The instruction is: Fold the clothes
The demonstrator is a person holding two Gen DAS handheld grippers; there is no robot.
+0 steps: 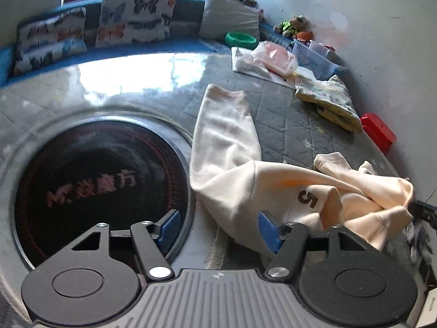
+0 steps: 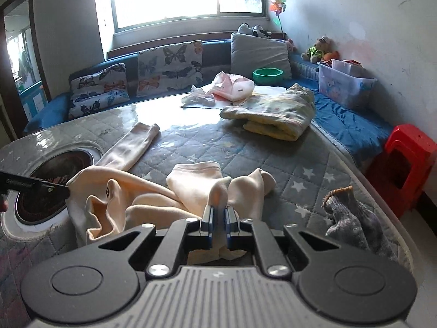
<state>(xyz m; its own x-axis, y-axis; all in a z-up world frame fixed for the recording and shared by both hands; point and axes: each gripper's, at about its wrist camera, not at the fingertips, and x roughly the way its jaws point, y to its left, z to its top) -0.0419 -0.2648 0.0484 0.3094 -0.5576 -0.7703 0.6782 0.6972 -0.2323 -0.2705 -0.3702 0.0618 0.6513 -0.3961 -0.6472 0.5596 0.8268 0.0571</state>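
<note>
Sunlight from a big window falls on a round worktop with a grey quilted cover with stars on it. A dark round hotplate sits near its left edge. Pillows with butterflies lean along the far side, and a folded yellow blanket lies toward the far right edge.

The cream garment lies crumpled near the front edge of the worktop. One long part of it, a sleeve or a leg, stretches away toward the far edge, beside the hotplate. The rest is bunched toward the right, with a brown "5" on it.

The right gripper is pinched tight on a cream fold of the garment and holds it a little above the cover.

The left gripper has its fingers wide apart. Nothing is squeezed between them. One blue pad is over the hotplate rim, and the other just meets the cream cloth.

The long part runs from the near side to the far side, and it lies just ahead of the left gripper. So the left hand looks closer to it. I think it needs to grab a new spot there, so both hands can pull the cloth flat.
</note>
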